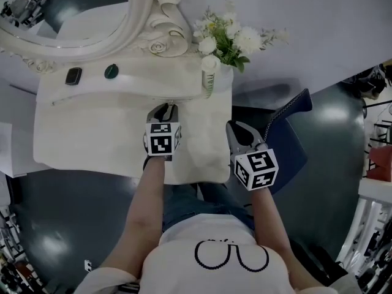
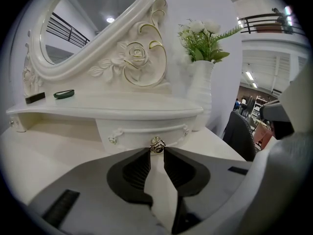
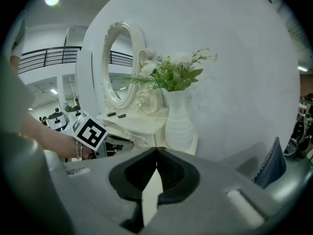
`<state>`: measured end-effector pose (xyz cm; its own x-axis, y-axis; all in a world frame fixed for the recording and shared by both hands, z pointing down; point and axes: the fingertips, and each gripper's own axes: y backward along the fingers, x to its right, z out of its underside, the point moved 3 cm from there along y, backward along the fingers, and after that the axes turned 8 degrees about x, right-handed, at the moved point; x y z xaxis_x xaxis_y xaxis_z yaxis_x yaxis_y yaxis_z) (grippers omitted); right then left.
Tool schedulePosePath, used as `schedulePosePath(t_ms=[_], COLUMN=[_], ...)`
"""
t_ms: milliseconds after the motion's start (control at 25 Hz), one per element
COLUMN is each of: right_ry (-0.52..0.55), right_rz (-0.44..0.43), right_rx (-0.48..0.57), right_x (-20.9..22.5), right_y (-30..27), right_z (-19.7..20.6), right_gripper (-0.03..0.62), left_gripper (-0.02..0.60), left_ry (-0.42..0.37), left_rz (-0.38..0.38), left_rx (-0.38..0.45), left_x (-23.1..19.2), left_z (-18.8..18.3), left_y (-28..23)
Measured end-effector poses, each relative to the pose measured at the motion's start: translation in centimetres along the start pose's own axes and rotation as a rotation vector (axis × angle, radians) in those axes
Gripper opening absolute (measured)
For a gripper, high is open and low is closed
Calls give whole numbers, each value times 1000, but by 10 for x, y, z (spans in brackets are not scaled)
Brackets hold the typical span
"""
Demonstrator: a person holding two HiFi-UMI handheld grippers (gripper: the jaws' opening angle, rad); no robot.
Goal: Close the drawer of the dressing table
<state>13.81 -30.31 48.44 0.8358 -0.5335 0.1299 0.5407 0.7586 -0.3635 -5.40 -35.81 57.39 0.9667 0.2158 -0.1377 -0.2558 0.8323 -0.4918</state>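
The white dressing table (image 1: 92, 130) has a small drawer (image 2: 128, 132) under its curved shelf, with a metal knob (image 2: 157, 144) on the front. My left gripper (image 2: 156, 152) is at that knob with its two tips closed on it; in the head view the left gripper (image 1: 164, 111) sits at the shelf's front edge. The drawer front stands close under the shelf, and I cannot tell how far out it is. My right gripper (image 1: 236, 130) hangs to the right over the table's corner, shut with nothing in it (image 3: 156, 153).
An oval mirror (image 1: 73, 17) in a carved frame stands at the back. A white vase of flowers (image 1: 211, 72) is on the table's right end, near my right gripper. A black item (image 1: 73, 76) and a green one (image 1: 110, 71) lie on the shelf. A blue chair (image 1: 294, 139) stands to the right.
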Motion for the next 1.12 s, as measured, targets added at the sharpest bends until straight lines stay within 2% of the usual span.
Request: schedulePosePath(t_ms=[680, 720, 800, 880, 1120], right_ry=[16, 16, 14, 12, 23], right_rz=[50, 55, 64, 76, 123], right_rx=[-11, -11, -8, -3, 42], right_x=[-6, -7, -9, -12, -27], right_y=[-2, -2, -1, 0, 3], right_z=[1, 0, -1, -2, -15], right_gripper=[4, 4, 3, 3, 3], left_gripper=[88, 104, 184, 225, 227], left_ry=[-13, -6, 13, 19, 14], left_rz=[61, 64, 75, 86, 103], left_rx=[-25, -29, -36, -30, 66], left_x=[-4, -5, -7, -8, -21], left_z=[-6, -6, -7, -9, -28], left_y=[-11, -9, -5, 1, 33])
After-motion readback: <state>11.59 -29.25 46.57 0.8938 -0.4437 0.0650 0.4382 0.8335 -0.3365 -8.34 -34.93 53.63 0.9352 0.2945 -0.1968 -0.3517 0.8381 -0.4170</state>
